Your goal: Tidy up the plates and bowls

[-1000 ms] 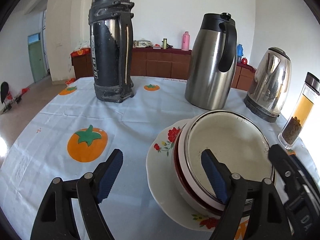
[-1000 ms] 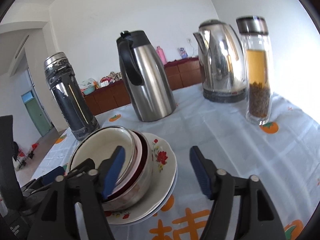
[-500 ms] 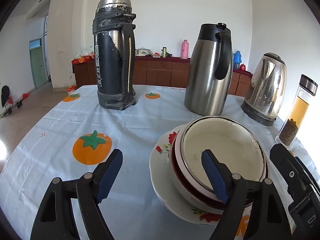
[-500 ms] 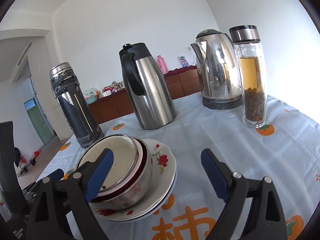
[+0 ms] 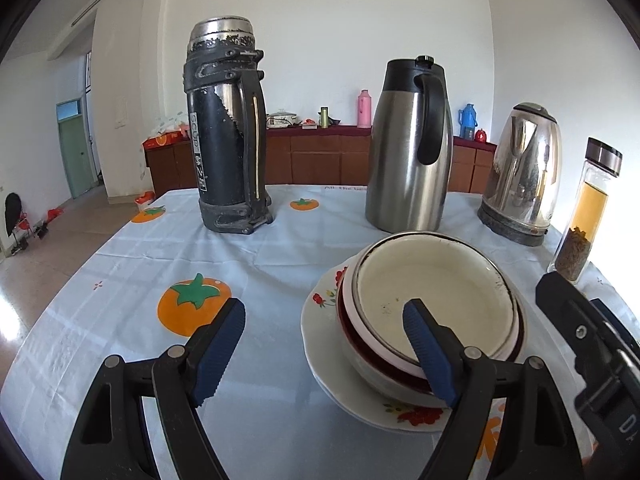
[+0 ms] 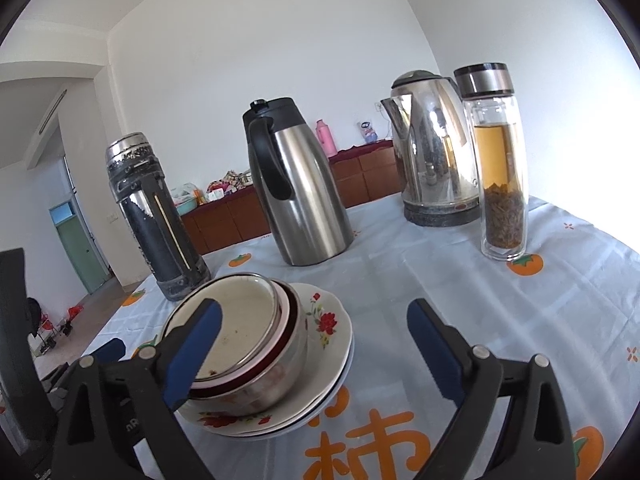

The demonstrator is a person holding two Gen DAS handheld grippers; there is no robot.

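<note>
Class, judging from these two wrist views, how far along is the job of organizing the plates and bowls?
Done: the bowls sit nested on the floral plates, one stack.
In hand: nothing. The left gripper is open; the right gripper has just been opening, clear of the stack.
Left: no other dishes visible, so it looks nearly finished.

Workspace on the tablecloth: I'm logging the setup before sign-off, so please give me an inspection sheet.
Surface: tablecloth printed with orange fruit, creased.
Job's things: enamel bowl nested in other bowls, stacked on floral plates.
Clutter: black flask, steel carafe, electric kettle and glass tea bottle, all upright behind the stack.
Grippers: left gripper open, nothing held, one finger in front of the bowl; right gripper open, jaws have just been opening, empty.
Cables: nothing seen.
Surroundings: wooden sideboard with small items along the wall, green door.
</note>
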